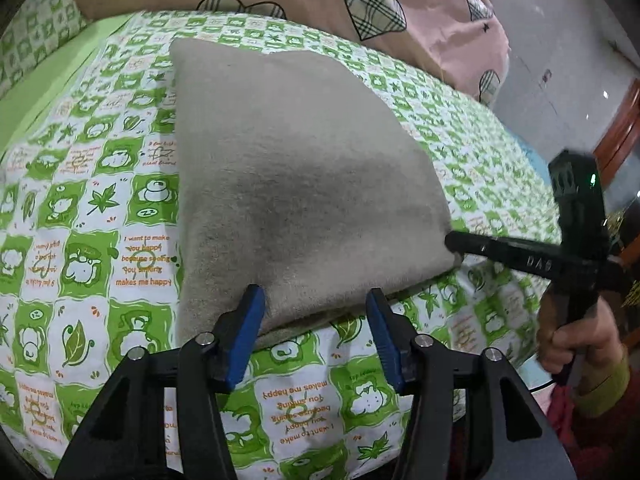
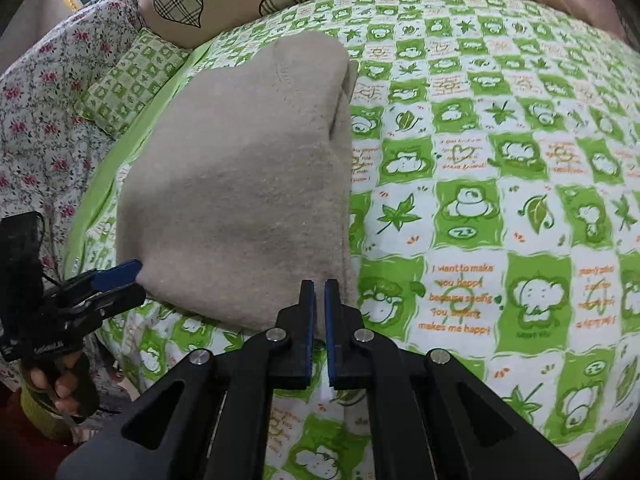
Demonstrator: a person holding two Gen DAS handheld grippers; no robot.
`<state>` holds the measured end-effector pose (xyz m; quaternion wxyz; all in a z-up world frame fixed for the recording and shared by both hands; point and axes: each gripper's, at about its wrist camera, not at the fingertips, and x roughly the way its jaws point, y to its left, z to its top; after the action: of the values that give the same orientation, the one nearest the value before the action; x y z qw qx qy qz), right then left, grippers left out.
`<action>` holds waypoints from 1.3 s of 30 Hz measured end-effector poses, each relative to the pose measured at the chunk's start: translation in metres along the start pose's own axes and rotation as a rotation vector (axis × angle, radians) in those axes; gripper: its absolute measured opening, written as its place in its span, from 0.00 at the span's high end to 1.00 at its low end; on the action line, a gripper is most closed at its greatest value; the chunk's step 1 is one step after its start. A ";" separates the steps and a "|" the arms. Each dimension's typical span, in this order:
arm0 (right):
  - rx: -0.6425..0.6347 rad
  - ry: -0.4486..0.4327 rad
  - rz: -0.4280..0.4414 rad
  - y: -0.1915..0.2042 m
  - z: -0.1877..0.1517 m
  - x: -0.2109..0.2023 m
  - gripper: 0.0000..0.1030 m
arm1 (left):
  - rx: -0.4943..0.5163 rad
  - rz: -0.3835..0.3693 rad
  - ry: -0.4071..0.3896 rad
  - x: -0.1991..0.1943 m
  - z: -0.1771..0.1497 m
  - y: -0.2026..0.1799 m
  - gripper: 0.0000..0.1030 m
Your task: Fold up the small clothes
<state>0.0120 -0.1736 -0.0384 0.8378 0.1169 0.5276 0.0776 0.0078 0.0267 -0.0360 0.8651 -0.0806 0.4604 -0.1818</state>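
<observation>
A folded beige-grey garment (image 1: 296, 176) lies flat on the green-and-white patterned bed sheet (image 1: 100, 208). My left gripper (image 1: 316, 300) is open, its blue-padded fingers straddling the garment's near edge without pinching it. My right gripper (image 2: 320, 292) is nearly closed with a thin gap and nothing between the pads, its tips at the garment's (image 2: 240, 184) near right corner. The right gripper also shows in the left wrist view (image 1: 454, 242), touching the garment's right corner. The left gripper shows in the right wrist view (image 2: 128, 276) at the garment's left corner.
A pink and tan quilt with plaid hearts (image 1: 400, 8) is bunched along the far side of the bed. A floral cloth (image 2: 44, 112) and a small green-checked pillow (image 2: 128, 84) lie to the left. The bed edge and a grey floor (image 1: 560, 80) are to the right.
</observation>
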 end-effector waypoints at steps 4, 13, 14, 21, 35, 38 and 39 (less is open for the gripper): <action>0.021 -0.031 0.037 0.003 0.014 -0.011 0.94 | 0.032 0.026 -0.003 0.003 -0.002 -0.009 0.36; 0.093 -0.158 0.096 -0.010 0.088 -0.011 0.41 | -0.065 -0.012 -0.094 -0.033 0.018 0.008 0.35; 0.107 -0.146 0.122 -0.011 0.095 -0.004 0.41 | -0.084 -0.011 -0.094 -0.032 0.020 0.015 0.35; 0.172 -0.020 0.148 -0.023 0.115 0.048 0.83 | -0.188 0.069 0.044 0.008 0.008 0.041 0.39; 0.057 -0.040 0.085 -0.022 0.107 0.020 0.57 | -0.164 0.030 0.035 -0.006 -0.001 0.038 0.39; 0.059 -0.053 0.116 -0.022 0.073 -0.005 0.51 | -0.158 0.040 0.019 -0.013 -0.009 0.039 0.39; 0.063 -0.042 0.121 -0.021 0.060 -0.008 0.51 | -0.161 0.039 0.010 -0.017 -0.013 0.041 0.39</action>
<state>0.0626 -0.2024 -0.0123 0.8384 0.1767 0.5039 0.1088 -0.0020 0.0713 -0.0424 0.8570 -0.1401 0.4792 -0.1277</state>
